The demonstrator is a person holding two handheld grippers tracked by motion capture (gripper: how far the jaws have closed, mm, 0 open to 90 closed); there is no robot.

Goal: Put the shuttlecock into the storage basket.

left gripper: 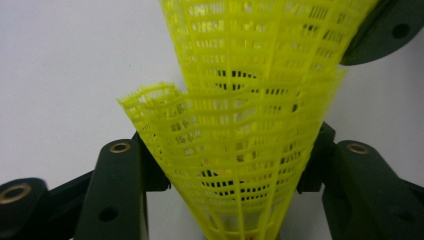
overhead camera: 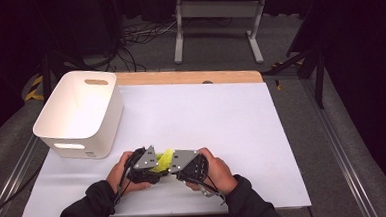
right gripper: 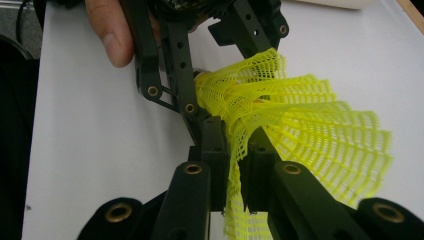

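The yellow plastic mesh shuttlecocks (overhead camera: 162, 160), two nested skirts of netted plastic, hang just above the white table sheet (overhead camera: 242, 136) near its front edge, at about six o'clock on the table, caught between your two tools. Your right gripper (right gripper: 234, 172) has its jaws pressed nearly together, pinching the rim of one skirt flat between the pads. Your left gripper (left gripper: 232, 165) sits at the narrow end of the cone, its jaws part closed around the lower skirt; the mesh lies between them and seems to touch both inner faces, though how firmly they squeeze you cannot tell from here. Your left hand (overhead camera: 120, 171) and right hand (overhead camera: 218, 171) sit close together, the grey plates almost meeting over the mesh. The white plastic bin with handle slots (overhead camera: 78, 114) stands at ten o'clock, well apart. By the look of it the two skirts are gripped but not yet pulled apart; separating them, and perhaps binning them, remains.
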